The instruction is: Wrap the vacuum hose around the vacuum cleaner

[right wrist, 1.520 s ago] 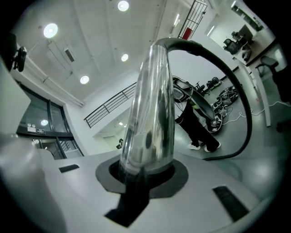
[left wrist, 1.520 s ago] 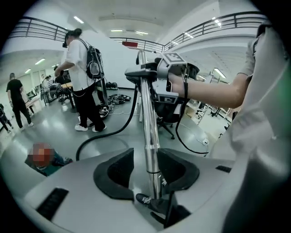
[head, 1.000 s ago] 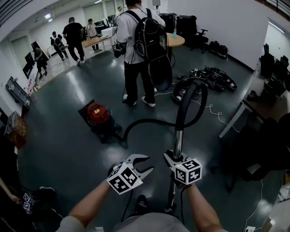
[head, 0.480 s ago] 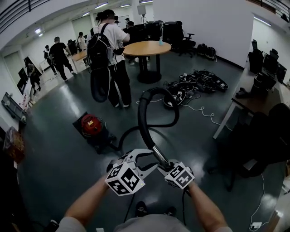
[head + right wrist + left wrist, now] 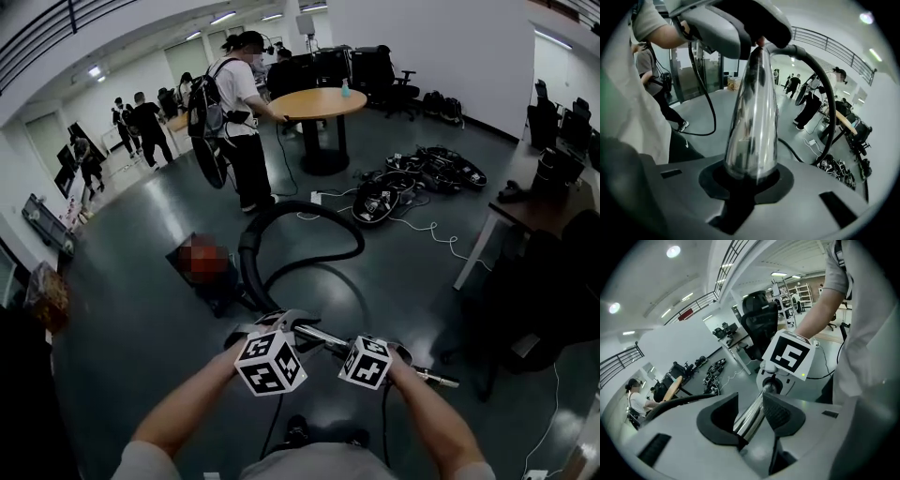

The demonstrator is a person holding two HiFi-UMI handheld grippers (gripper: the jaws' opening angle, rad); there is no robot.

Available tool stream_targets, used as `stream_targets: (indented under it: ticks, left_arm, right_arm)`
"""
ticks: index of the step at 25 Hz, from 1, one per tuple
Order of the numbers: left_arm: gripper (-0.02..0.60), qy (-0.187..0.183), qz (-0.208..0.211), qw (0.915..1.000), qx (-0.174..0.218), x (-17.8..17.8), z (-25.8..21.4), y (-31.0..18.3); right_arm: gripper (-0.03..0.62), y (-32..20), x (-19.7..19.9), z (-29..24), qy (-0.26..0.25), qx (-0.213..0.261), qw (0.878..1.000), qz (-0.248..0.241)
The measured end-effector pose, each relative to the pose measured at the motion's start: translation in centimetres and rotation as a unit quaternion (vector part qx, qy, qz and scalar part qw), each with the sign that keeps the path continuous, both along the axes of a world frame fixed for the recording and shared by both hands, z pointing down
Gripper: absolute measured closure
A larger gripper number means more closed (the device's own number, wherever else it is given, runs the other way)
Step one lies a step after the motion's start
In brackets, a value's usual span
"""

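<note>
The red vacuum cleaner [image 5: 202,264] stands on the dark floor ahead and to my left, partly under a blur patch. Its black hose [image 5: 281,214] rises from it in a big loop and joins a chrome wand [image 5: 412,371] that lies almost level in front of me. My right gripper [image 5: 349,343] [image 5: 752,176] is shut on the wand [image 5: 752,117]. My left gripper [image 5: 286,324] [image 5: 750,414] sits further along the wand [image 5: 751,412], near the hose end. Its jaws stand open around the tube, with a dark gap on one side.
A person with a backpack [image 5: 236,112] stands beside a round wooden table [image 5: 323,101] beyond the vacuum. Bundles of cables and gear [image 5: 412,178] lie on the floor at right, next to a desk [image 5: 525,217]. More people stand far back left.
The wand has swung down from upright to nearly level. The left gripper, free before, now has the wand between its jaws. The hose loop has dropped toward the left.
</note>
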State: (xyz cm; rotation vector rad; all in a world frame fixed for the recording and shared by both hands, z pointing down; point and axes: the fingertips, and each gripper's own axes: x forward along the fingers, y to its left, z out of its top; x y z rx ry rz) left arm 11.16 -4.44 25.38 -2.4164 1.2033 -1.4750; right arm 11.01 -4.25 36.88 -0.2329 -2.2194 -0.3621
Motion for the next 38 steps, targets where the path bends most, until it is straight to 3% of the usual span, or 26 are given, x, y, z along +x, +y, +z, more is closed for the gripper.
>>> stream_targets:
  ticks: [8, 14, 20, 31, 38]
  left_arm:
    - [0.411, -0.039, 0.001, 0.9958, -0.083, 1.4, 3.8, 1.6]
    - [0.411, -0.068, 0.029, 0.9892, -0.126, 2.0, 5.3, 1.3]
    - [0.411, -0.027, 0.052, 0.9841, -0.168, 2.4, 7.4, 0.7]
    - [0.411, 0.021, 0.104, 0.9796, -0.170, 0.3, 8.8, -3.7]
    - [0.411, -0.031, 0.144, 0.9759, -0.161, -2.8, 11.1, -6.3]
  right_arm:
    - [0.525, 0.8, 1.6, 1.0, 0.061, 0.026, 0.996, -0.067]
    - [0.524, -0.2, 2.6, 1.2, 0.108, 0.073, 0.987, -0.094]
    - [0.525, -1.2, 3.3, 1.7, 0.155, 0.100, 0.977, -0.104]
    - [0.525, -5.1, 1.6, 1.8, 0.204, 0.085, 0.973, -0.061]
    - [0.523, -6.9, -0.9, 1.5, 0.228, 0.052, 0.972, -0.036]
